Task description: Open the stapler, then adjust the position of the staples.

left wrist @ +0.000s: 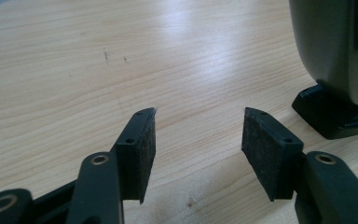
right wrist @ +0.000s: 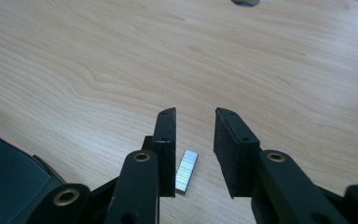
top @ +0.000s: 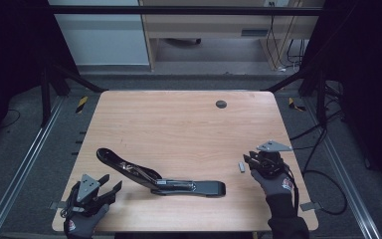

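Wooden table [top: 179,124], bare but for a few things. Black stapler [top: 161,179] lying swung open across the near middle, long axis running left to right, nearer the left gripper [top: 110,190]. Left gripper low at the near left corner, jaws well apart on nothing, stapler end [left wrist: 335,60] just off to one side. Right gripper [top: 247,160] at the near right, jaws apart, gripping nothing. Strip of staples [right wrist: 186,170] flat on the wood, down between those jaws, long axis along them, nearer the right hand [top: 273,183]
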### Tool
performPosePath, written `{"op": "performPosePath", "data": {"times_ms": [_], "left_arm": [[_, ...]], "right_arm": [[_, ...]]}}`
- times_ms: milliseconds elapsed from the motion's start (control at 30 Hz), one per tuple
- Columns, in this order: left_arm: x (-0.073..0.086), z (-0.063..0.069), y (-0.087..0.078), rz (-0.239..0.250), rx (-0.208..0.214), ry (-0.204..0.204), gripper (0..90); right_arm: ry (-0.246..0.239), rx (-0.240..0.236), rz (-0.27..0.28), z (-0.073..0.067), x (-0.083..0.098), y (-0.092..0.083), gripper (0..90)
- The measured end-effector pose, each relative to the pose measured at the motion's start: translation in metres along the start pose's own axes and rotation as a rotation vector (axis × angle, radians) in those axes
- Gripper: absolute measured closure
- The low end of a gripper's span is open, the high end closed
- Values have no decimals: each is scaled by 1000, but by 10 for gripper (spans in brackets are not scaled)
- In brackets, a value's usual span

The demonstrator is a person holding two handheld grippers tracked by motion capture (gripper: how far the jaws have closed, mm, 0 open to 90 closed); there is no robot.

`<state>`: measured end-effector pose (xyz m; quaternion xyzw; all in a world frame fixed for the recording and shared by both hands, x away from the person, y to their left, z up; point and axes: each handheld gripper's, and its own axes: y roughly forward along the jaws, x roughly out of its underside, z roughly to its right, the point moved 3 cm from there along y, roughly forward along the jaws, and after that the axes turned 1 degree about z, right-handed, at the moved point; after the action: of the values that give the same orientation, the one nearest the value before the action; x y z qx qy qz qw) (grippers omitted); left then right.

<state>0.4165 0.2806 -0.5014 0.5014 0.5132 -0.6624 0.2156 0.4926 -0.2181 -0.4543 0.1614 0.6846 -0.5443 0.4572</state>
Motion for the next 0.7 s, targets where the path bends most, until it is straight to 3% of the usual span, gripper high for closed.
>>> {"op": "performPosePath", "data": {"times_ms": [467, 500, 700], "left_arm": [[2, -1, 1, -16, -8, -17, 431], [3, -1, 1, -17, -9, -17, 431], [3, -1, 2, -24, -10, -10, 429]], "right_arm": [[-20, 22, -127, -1, -4, 30, 694], [-1, 17, -134, -2, -4, 31, 698], [0, 47, -190, -1, 0, 37, 724]]}}
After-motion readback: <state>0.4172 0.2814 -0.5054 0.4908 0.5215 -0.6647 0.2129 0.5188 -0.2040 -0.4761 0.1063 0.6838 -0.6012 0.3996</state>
